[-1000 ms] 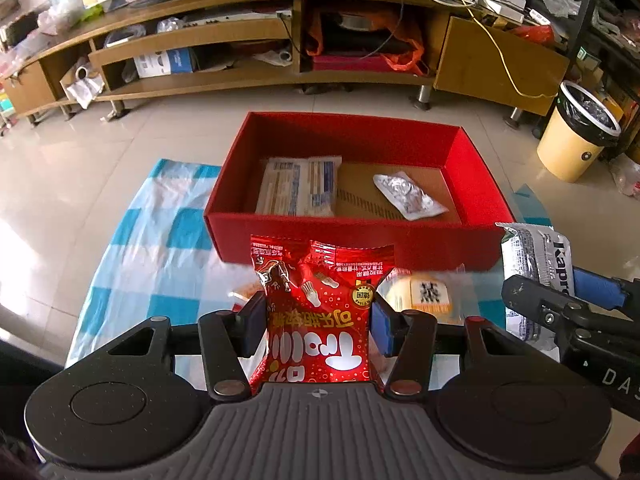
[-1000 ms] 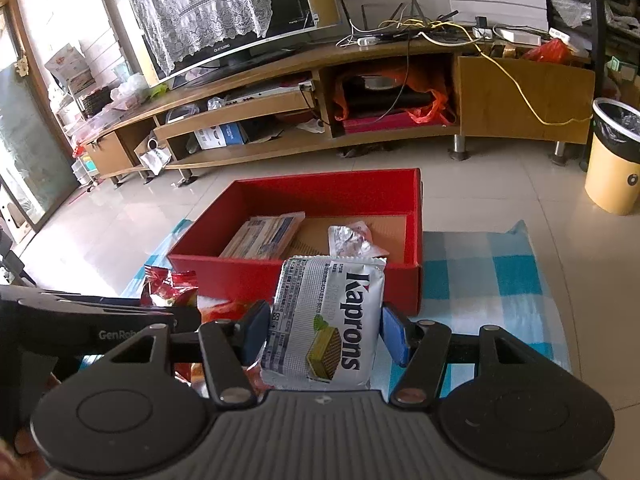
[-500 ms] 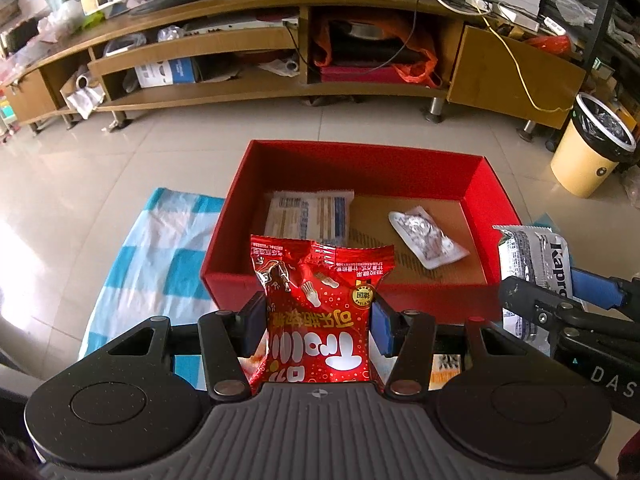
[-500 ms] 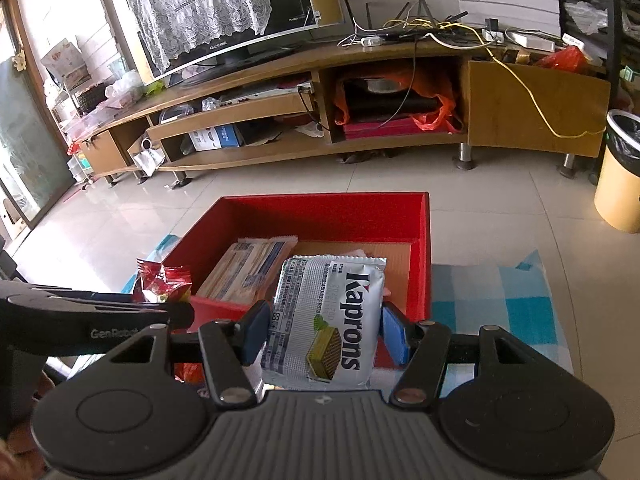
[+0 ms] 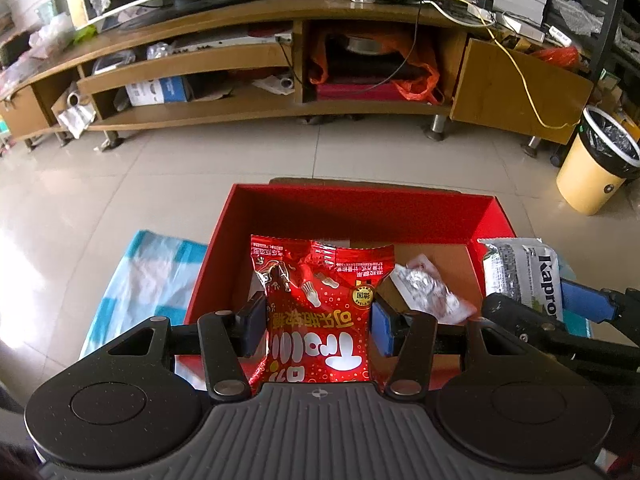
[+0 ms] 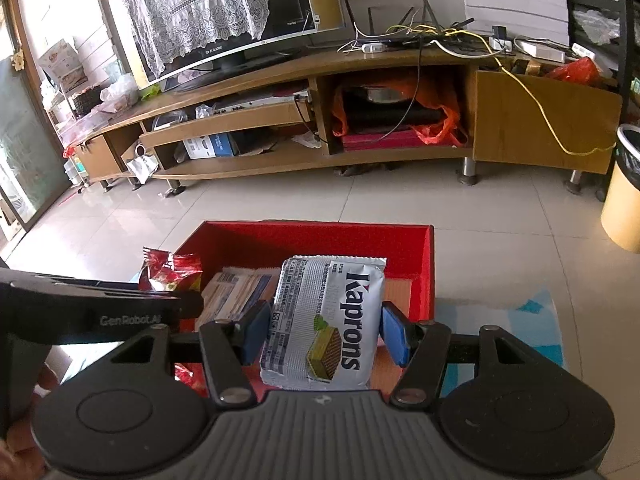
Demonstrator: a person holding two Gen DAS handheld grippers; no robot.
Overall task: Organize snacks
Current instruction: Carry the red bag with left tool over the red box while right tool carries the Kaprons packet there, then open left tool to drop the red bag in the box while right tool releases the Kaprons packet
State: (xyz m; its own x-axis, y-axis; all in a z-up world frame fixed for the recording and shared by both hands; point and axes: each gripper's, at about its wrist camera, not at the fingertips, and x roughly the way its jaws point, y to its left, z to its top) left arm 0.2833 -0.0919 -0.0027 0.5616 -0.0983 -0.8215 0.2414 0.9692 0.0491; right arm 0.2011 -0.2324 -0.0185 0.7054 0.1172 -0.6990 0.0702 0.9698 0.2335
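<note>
Both tongs loaded over the red box (image 5: 356, 216). My left tongs (image 5: 318, 326) are closed partway, pads pinching the red packet (image 5: 320, 308) across its lower half, top seam standing free above the box's near end. My right tongs (image 6: 323, 332) are likewise closed partway on the wafer pack (image 6: 326, 320), gripped at mid-body, hanging over the box's right half. Already in the box: a flat striped pack (image 6: 236, 292) and a silver sachet (image 5: 424, 288). The box sits on a checked cloth (image 5: 144, 276). I judge both packets light, crinkly and slick; the red one is puffed with air, so it squashes and could slip. The wafers are stiffer but likely to crack if squeezed. A hold across the body, not the seams, suits both. Release low to avoid bounce.
</note>
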